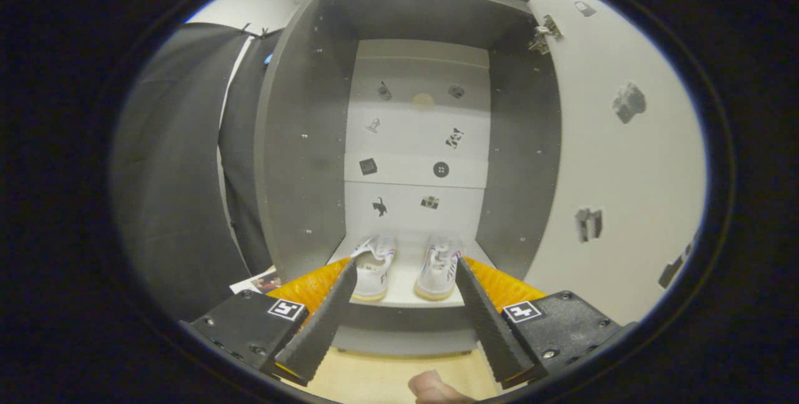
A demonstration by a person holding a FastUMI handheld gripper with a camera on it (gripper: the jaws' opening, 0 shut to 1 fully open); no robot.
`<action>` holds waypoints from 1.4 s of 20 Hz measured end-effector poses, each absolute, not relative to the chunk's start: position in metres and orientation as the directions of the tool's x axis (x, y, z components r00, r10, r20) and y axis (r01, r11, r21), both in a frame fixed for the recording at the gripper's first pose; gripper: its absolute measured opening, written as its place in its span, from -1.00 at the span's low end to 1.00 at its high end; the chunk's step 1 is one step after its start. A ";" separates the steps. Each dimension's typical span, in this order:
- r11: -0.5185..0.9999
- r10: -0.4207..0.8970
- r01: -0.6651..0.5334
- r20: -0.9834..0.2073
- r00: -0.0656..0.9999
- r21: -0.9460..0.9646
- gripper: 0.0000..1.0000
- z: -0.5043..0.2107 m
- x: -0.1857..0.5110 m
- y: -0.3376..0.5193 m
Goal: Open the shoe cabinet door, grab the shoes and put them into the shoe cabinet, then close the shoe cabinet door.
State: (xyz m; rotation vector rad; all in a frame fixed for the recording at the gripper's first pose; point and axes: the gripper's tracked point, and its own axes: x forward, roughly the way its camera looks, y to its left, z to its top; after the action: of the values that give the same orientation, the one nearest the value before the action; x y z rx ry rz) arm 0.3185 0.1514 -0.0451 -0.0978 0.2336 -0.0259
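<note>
Surroundings beside and below the cabinet

A black cloth [168, 167] is hung to the left — it falls in loose folds, with a strip of pale wall [249, 7] seen above it. A light wooden floor [387, 376] is seen at the bottom, and a printed sheet of paper [259, 282] — its picture too small to be made out — is laid at the foot of the cloth.

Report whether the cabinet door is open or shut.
Open. The door is swung out to the side, hinge exposed, and both shoes stand inside on the bottom shelf. The claw is open, holding nothing.
</note>
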 end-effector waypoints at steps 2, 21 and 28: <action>0.993 -0.035 0.010 -0.225 0.974 -0.114 1.00 -0.030 0.295 0.151; 0.995 0.074 -0.085 -0.175 0.982 -0.055 1.00 0.072 0.073 0.054; 0.992 0.076 -0.086 -0.113 0.991 -0.087 1.00 0.094 0.020 -0.027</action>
State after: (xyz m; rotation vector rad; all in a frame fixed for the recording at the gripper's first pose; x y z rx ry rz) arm 0.0197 -0.0271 0.0937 -0.0922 0.1096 0.0814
